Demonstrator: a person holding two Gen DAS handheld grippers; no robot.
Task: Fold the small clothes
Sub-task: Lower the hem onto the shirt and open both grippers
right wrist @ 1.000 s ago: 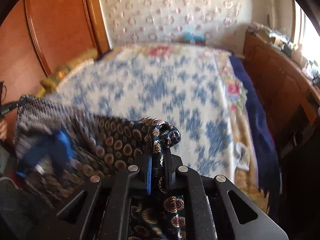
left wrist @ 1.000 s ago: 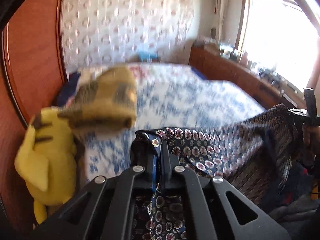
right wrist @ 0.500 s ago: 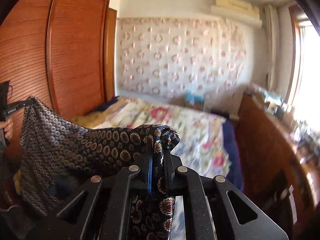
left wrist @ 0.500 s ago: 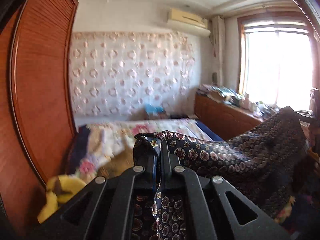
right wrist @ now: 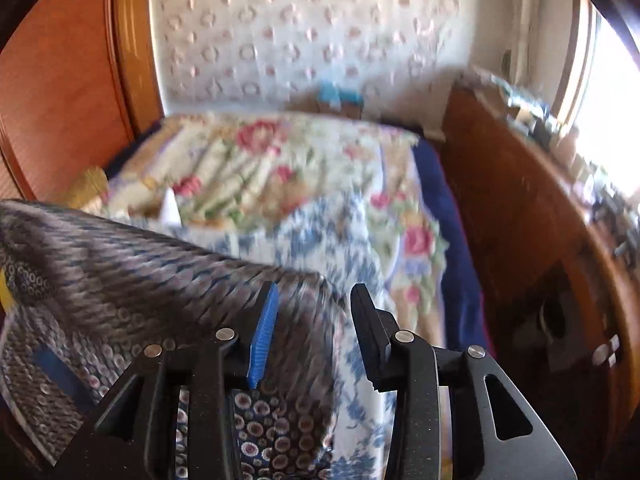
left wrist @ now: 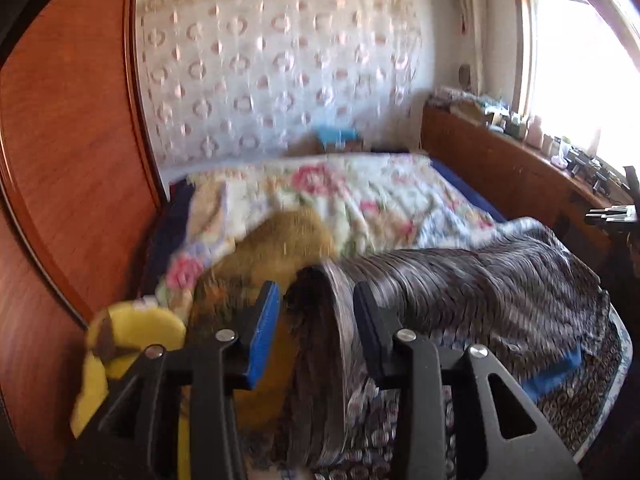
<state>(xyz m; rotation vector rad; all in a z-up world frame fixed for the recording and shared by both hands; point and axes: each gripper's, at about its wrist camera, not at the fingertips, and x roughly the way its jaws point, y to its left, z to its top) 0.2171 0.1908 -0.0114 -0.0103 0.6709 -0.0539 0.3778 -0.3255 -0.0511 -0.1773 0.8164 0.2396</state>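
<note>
Dark navy cloth printed with small round medallions, the garment (left wrist: 480, 280) is spread in a broad sheet across the near end of the bed (left wrist: 360, 196), blurred with motion and billowing between the two tools. In the left wrist view its left edge stands as an upright fold between the fingers of the left gripper (left wrist: 316, 316); in the right wrist view the other corner droops between the fingers of the right gripper (right wrist: 314, 316). Both pairs of fingers have just been opening and now stand apart, with the cloth between them but no pad pressing on it, so the garment is released, or very nearly.

The step in hand looks like laying the piece flat before the first fold. To do it well, let the cloth settle fully before drawing the tools back, and pull them straight away from the fabric so that no finger (left wrist: 262, 332) snags the edge and drags a wrinkle in. Whether the far edge lies smooth cannot be told through the blur.

Beyond the garment lies a floral quilt (right wrist: 280, 176), with a yellow plush toy (left wrist: 120, 344) and a mustard-brown cushion (left wrist: 280, 248) just to its left, near the wooden wardrobe (left wrist: 68, 160)
</note>
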